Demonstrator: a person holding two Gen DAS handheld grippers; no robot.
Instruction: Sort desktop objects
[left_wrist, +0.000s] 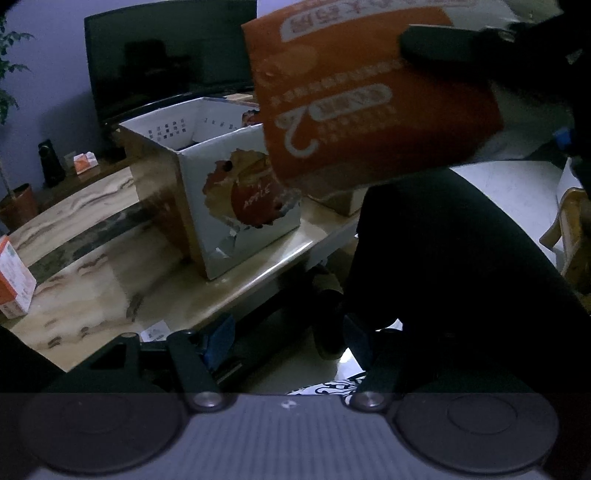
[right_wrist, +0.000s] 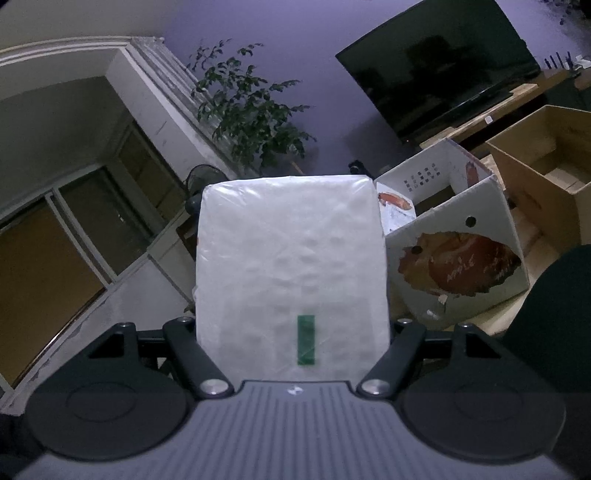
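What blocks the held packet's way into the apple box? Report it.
Nothing visible does. The right tool is shut on the orange-and-white plastic-wrapped packet, raised beside the open-topped white cardboard box printed with an apple. The box's opening faces up, uncovered.

An orange-and-white tissue pack (left_wrist: 369, 92) is hanging tilted in the air above the open apple box (left_wrist: 236, 199), which is standing on the bench (left_wrist: 110, 288). A small orange carton (left_wrist: 13, 284) is sitting at the bench's left edge.

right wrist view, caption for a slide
Right hand-held gripper holds a white pack beside the open apple box.
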